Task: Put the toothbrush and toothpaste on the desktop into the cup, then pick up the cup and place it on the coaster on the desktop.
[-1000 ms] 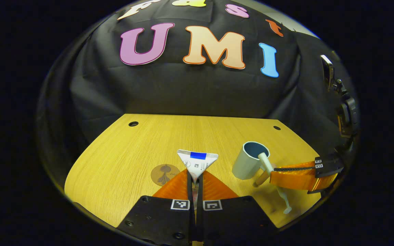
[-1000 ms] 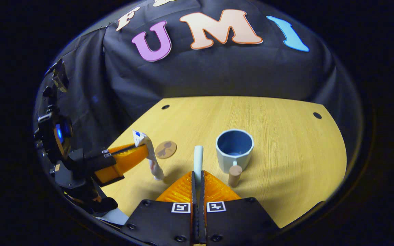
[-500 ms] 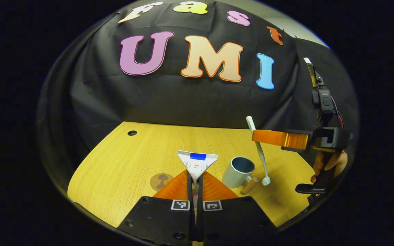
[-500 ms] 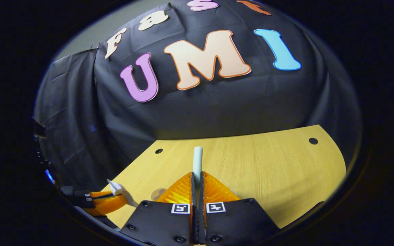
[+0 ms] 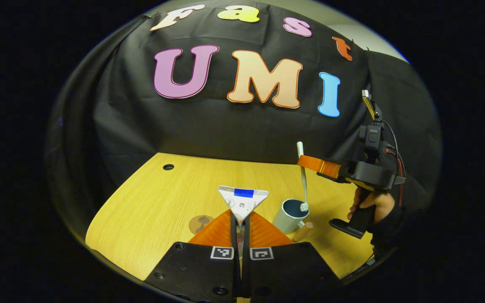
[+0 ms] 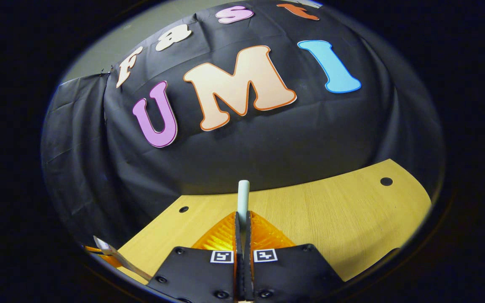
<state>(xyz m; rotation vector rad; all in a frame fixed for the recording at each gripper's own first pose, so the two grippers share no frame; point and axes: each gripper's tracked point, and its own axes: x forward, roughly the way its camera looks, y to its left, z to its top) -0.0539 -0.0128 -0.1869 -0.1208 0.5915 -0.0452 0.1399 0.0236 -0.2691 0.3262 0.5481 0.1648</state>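
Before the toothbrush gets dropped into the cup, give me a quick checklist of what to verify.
1. Right gripper clamped on the toothbrush: ok.
2. Toothbrush upright, bristles down: ok.
3. Brush head at the mouth of the cup: ok in the left gripper view; exact centring cannot tell.
4. Cup upright on the desk: ok.
5. Left gripper holding the toothpaste clear of the cup: ok.
6. Coaster free: ok.

Cup (image 5: 289,215) mouth blocked by toothbrush (image 5: 303,181) (head at rim); desktop (image 5: 150,210) left free.
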